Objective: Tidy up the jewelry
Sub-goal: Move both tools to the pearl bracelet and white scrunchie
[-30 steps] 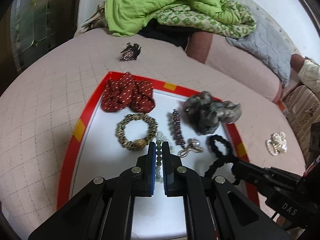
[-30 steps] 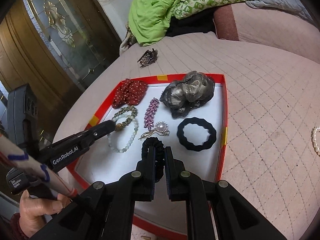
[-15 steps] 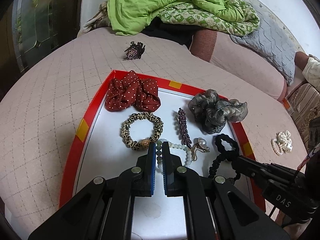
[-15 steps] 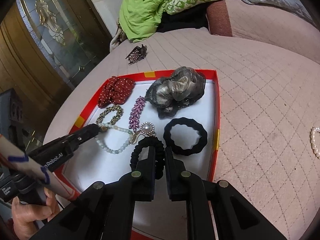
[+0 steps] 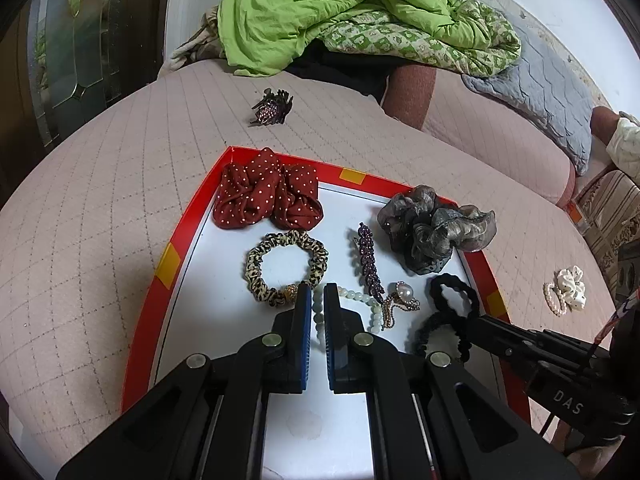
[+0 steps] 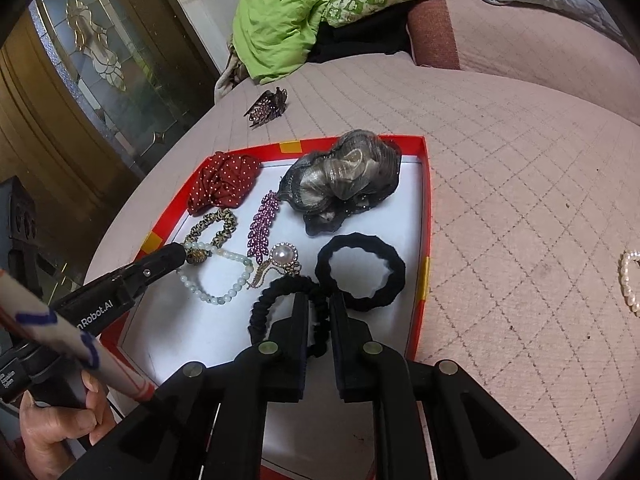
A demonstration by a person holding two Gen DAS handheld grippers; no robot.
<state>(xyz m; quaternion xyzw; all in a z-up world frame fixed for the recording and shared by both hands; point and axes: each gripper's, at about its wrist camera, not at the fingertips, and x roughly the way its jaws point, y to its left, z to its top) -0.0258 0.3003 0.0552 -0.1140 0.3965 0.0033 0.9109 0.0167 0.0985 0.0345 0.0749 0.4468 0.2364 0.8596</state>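
The left gripper, marked "nRobot.AI", is clamped on the pale bead bracelet. The right gripper, marked "DAS", pinches the thin black scrunchie at 6 o'clock of the red tray

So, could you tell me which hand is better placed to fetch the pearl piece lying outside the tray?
Right: the pearl piece lies beyond the tray on its side; the left tool grips the bead bracelet.

Pale bead bracelet in red-rimmed tray
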